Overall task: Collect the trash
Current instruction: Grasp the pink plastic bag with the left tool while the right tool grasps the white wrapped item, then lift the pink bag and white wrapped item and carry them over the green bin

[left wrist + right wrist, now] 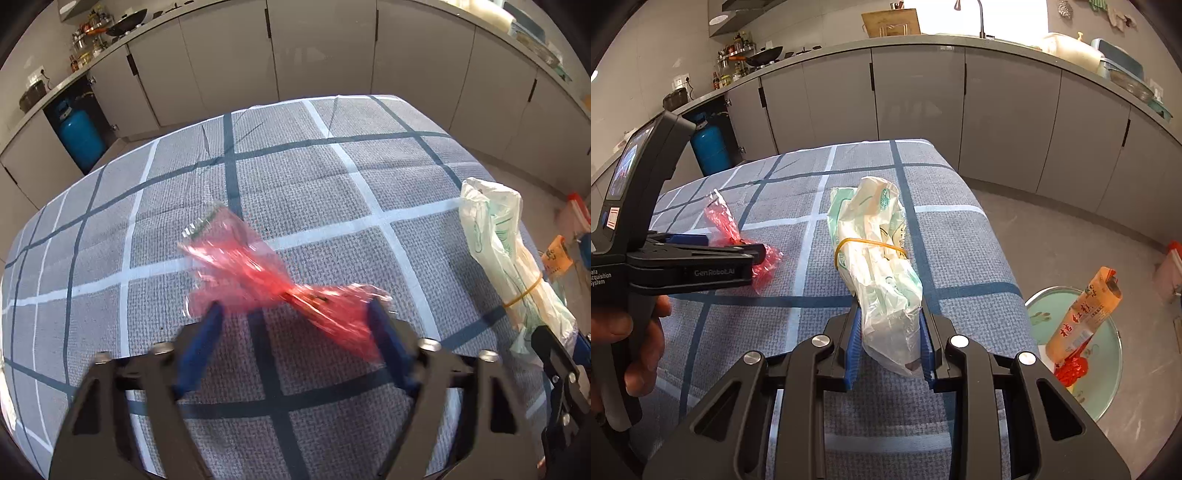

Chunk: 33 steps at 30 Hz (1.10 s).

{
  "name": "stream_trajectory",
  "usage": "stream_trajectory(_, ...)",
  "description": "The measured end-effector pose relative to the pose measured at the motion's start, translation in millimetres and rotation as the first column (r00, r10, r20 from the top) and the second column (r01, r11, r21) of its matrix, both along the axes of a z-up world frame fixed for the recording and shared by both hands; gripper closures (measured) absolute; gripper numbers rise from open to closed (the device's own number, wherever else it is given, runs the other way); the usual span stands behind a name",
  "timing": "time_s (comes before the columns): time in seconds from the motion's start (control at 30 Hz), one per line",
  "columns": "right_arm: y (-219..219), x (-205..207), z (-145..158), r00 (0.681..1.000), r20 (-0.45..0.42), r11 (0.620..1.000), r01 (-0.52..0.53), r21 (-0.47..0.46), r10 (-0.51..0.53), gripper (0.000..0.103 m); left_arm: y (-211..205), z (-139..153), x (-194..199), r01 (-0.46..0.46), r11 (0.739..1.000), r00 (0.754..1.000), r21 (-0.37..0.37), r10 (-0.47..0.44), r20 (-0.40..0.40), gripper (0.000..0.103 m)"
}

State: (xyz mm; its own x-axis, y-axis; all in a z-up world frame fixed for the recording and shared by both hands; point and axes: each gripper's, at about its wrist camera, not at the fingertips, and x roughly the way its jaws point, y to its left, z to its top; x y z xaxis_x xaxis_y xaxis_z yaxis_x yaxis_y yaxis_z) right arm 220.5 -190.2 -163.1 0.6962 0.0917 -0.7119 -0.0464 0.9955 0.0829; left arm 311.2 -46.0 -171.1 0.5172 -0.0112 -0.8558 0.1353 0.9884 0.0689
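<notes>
The right gripper point(890, 347) has its jaws closed on the near end of a white plastic bag bundle point(875, 251) lying ahead on the checked tablecloth point(960, 258). The left gripper point(295, 325) spreads wide, straddling a red wrapper point(266, 277).

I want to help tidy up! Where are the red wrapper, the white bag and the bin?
red wrapper point(236, 258), left wrist view, its crinkled middle.
white bag point(875, 258), right wrist view, beside its rubber band.
bin point(1043, 317), right wrist view, its pale green inside.
</notes>
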Motion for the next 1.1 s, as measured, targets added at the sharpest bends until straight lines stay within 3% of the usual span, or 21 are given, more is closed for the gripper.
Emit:
stream_trajectory(0.03, 2.0, -1.3, -0.8, 1.0, -0.001, 1.0, -0.003, 0.001, 0.003, 0.075, 3.8, 1.3, -1.5, 0.007, 1.0, 1.0, -0.023, -0.008, -0.006, 0.05)
stream_trajectory(0.07, 3.7, -2.2, -1.6, 1.0, -0.002, 1.0, -0.007, 0.003, 0.007, 0.075, 5.7, 1.4, -2.5, 0.014, 0.999, 1.0, -0.034, -0.014, -0.009, 0.066)
stream_trajectory(0.3, 11.4, -9.0, -4.6, 1.0, -0.001, 1.0, -0.015, 0.006, 0.015, 0.075, 16.7, 11.5, -16.8, 0.074, 0.996, 0.997, -0.044, -0.073, 0.012, 0.1)
stream_trajectory(0.67, 14.3, -16.2, 8.3, 0.999, 0.035, 1.0, -0.003, 0.014, 0.003, 0.075, 37.4, 34.7, -31.7, 0.102, 0.994, 0.993, -0.027, -0.1, 0.064, 0.101)
stream_trajectory(0.83, 7.8, -20.6, 18.8, 0.998, 0.063, 1.0, 0.019, 0.022, -0.02, 0.075, 27.7, 50.5, -35.4, 0.131, 0.991, 0.986, 0.023, -0.132, 0.098, 0.101)
stream_trajectory(1.1, -10.5, -27.9, 32.1, 0.992, 0.102, 0.997, 0.072, 0.041, -0.075, 0.076, -3.5, 69.2, -39.5, 0.192, 0.981, 0.971, 0.039, -0.196, 0.137, 0.101)
